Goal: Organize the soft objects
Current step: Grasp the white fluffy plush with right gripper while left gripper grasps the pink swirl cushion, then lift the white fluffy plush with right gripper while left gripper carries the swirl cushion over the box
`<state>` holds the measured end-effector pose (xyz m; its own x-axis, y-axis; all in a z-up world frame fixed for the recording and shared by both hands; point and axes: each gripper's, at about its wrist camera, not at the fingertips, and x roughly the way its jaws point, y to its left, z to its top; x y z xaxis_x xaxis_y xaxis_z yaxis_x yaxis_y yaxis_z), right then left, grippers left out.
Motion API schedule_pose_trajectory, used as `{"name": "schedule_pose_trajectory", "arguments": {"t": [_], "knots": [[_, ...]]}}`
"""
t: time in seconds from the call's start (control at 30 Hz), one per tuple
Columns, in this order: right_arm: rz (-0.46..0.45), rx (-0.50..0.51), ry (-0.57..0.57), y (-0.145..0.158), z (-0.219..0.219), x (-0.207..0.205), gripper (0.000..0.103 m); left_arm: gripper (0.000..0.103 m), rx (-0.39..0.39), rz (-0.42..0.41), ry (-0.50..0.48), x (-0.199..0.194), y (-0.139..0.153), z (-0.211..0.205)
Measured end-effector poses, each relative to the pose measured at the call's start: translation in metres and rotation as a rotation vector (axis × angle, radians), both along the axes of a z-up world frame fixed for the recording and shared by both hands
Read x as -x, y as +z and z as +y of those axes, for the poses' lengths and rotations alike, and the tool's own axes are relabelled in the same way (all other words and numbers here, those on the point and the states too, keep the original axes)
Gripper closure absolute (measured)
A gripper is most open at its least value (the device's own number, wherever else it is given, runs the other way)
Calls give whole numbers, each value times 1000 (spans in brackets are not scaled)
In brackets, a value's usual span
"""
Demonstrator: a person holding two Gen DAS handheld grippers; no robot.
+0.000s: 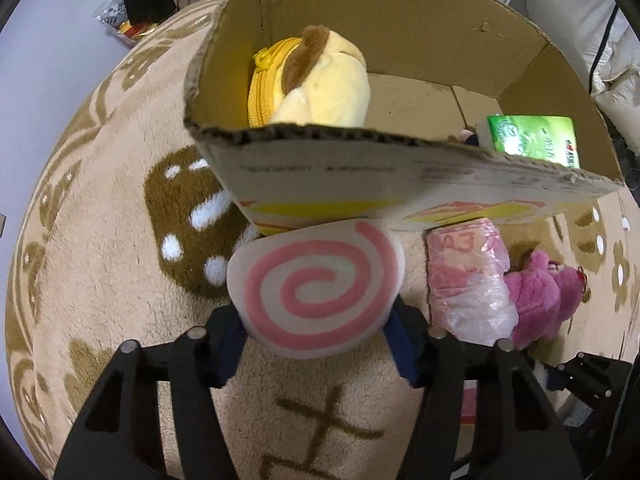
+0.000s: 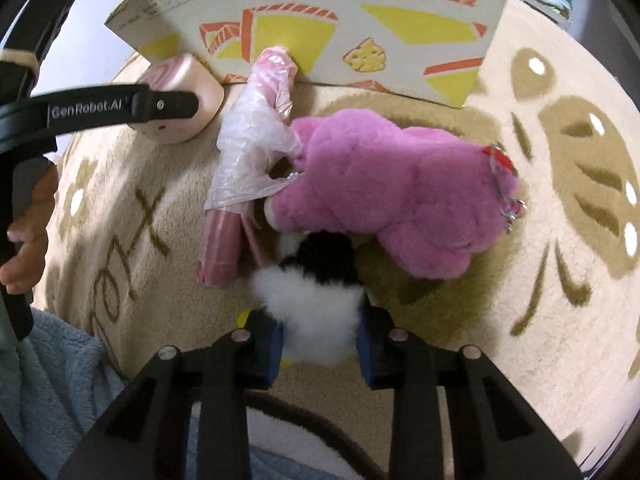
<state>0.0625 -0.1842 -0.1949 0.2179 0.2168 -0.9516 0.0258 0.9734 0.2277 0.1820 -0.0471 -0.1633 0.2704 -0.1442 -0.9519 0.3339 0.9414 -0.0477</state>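
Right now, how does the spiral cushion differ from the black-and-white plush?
The spiral cushion is smooth, flat-faced and white with a pink swirl; the black-and-white plush is long-furred and shaggy. The cushion sits against the cardboard box; the plush lies beside the pink plush toy, away from the box. Shared: each is between a gripper's pads, left gripper and right gripper, on the rug.

The way forward is blocked by the cardboard box (image 1: 360, 168) wall; its open top is left free. Bare rug (image 1: 100, 240) is seen to the left. On the right, passage is crowded by a plastic-wrapped bundle (image 2: 256, 148) and pink plush (image 2: 400, 200).
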Motion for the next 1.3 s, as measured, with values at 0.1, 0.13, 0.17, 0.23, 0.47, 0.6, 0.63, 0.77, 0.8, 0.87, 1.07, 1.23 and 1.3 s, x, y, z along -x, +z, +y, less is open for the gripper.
{"name": "schedule_pose_trajectory", "arguments": {"t": [0.1,0.13,0.17,0.23,0.47,0.6,0.63,0.77,0.8,0.87,1.07,1.23,1.3], "knots": [[-37,15,-19,11,-4,7,78,54,11,3,-2,2,2,2],[-51,15,-29,15,-7,10,78,55,18,8,0,4,4,5],[-59,12,-35,17,-9,10,78,56,24,11,5,6,6,9],[-73,4,-48,21,-12,11,78,56,22,8,16,10,9,13],[-163,-13,-87,47,-25,22,78,56,-7,-71,20,43,33,16],[-221,-30,-115,62,-35,27,78,56,-29,-134,29,57,48,17],[-234,-34,-122,64,-38,28,78,56,-26,-146,35,60,52,18],[-320,-55,-149,83,-44,31,78,56,-23,-201,49,68,64,22],[-341,-56,-153,87,-44,32,78,56,-19,-212,53,70,68,22],[-393,-39,-159,96,-40,34,78,56,-4,-239,67,75,78,25],[-614,27,-156,129,-22,49,78,56,16,-389,102,86,106,32],[-705,58,-154,148,-21,49,78,56,65,-523,129,94,132,38],[-739,50,-165,152,-23,49,78,56,87,-523,128,93,138,39]]}}
